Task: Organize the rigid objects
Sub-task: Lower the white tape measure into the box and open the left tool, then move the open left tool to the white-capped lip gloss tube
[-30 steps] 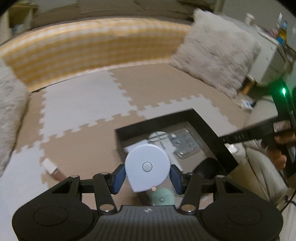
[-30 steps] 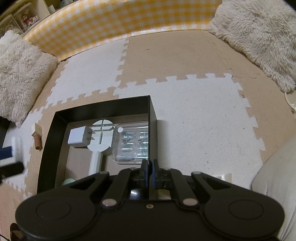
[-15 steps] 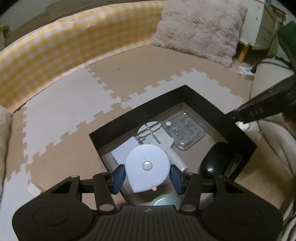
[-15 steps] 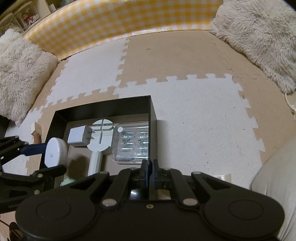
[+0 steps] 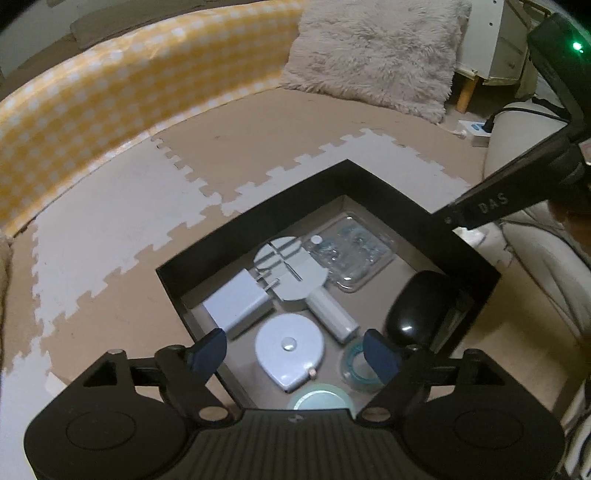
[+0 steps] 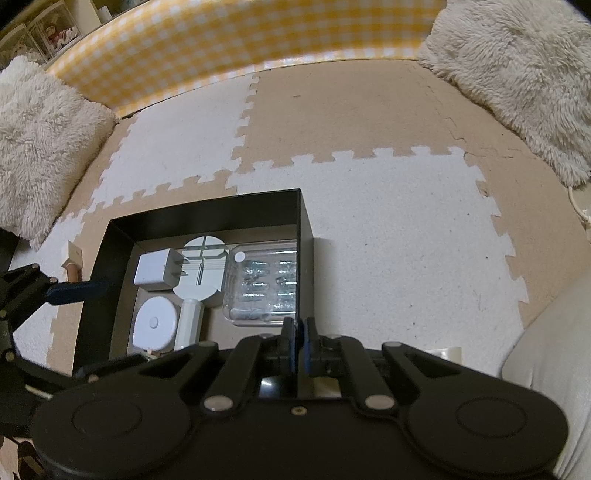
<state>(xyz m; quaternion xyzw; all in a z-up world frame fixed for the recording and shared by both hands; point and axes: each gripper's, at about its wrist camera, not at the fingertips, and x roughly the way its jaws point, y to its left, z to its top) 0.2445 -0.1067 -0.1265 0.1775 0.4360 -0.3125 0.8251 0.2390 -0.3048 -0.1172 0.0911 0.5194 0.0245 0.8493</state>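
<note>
A black open box (image 5: pixel 373 181) sits on the foam mat. It holds a white charger (image 5: pixel 238 304), a round white tool with a handle (image 5: pixel 291 273), a clear plastic case (image 5: pixel 349 253), a black mouse (image 5: pixel 417 306) and a teal tape roll (image 5: pixel 360 365). The white tape measure (image 5: pixel 290 347) lies flat on the box floor next to the charger. My left gripper (image 5: pixel 293 352) hovers over it with its jaws opening, and the blue pads stand clear of it. My right gripper (image 6: pixel 297 332) is shut on nothing above the box's near edge (image 6: pixel 304 236).
The checked yellow bolster (image 6: pixel 240 33) runs along the back, and fluffy cushions (image 6: pixel 517 74) lie at both far corners. A small wooden piece (image 6: pixel 74 264) lies left of the box. A mint round object (image 5: pixel 319 400) sits under my left gripper. A cream cushion (image 6: pixel 554 350) lies at right.
My left gripper came down over the box and opened. The tape measure left its pads and now lies in the box. The right gripper did not move.
</note>
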